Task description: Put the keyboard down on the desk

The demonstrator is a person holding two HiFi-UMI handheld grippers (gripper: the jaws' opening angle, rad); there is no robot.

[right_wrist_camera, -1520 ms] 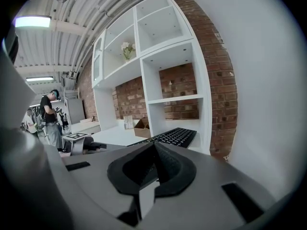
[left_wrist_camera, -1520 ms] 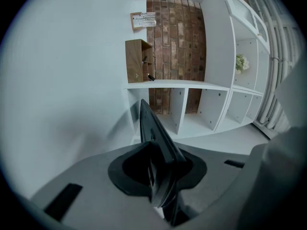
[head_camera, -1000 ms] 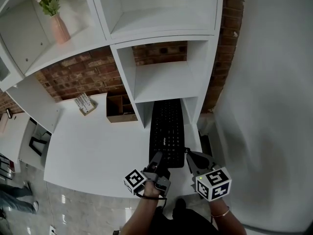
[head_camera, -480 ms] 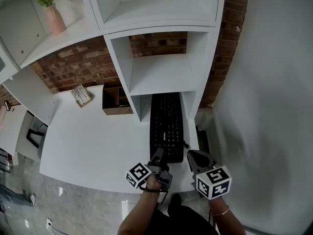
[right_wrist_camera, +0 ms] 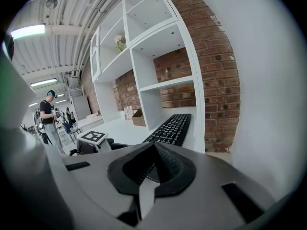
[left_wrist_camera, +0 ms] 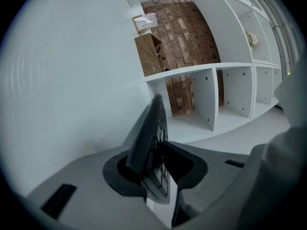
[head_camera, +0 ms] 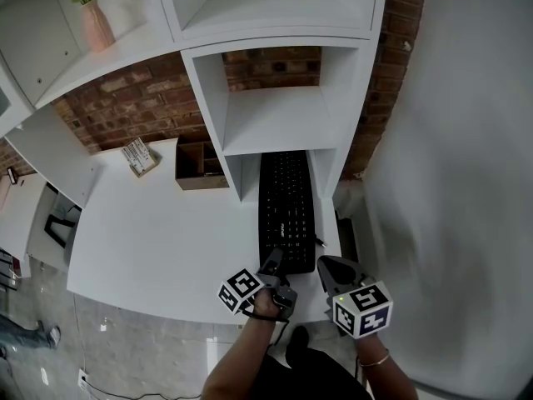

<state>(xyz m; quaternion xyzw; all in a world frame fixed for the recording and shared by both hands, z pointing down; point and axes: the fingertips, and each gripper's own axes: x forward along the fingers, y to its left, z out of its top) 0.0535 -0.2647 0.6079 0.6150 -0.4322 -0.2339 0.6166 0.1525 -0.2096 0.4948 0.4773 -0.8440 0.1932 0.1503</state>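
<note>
Watcher: Keyboard (head_camera: 286, 211) looks lower than a second ago, doesn't it?

Holder: Yes. Both grippers have sunk toward the near edge of the desk (head_camera: 166, 240), by its right corner, and the near end has come down with them. I'd say it's all but set down, and only the letting go is left.

Watcher: Who has it?

Holder: Left gripper (head_camera: 273, 262) is clamped on the near end, one jaw under the base and one on the keys. Right gripper (right_wrist_camera: 154, 146) has its jaws closed tip to tip just beside the near right corner, pinching nothing that I can make out.

Watcher: And the far end?

Holder: Tucked into the bay under the shelf unit (head_camera: 275, 123), toward the back edge, apparently lying flat.

Watcher: Materials, left to right?

Holder: Pink vase (head_camera: 96, 25), smooth and narrow-necked, up on a shelf. Rough red brick wall (head_camera: 133, 111). Brown open box (head_camera: 198, 167) at the back edge, wood or card, I can't tell which. Smooth white desk. Then the keyboard itself, a long thin matte black slab with rows of low keys.
</note>
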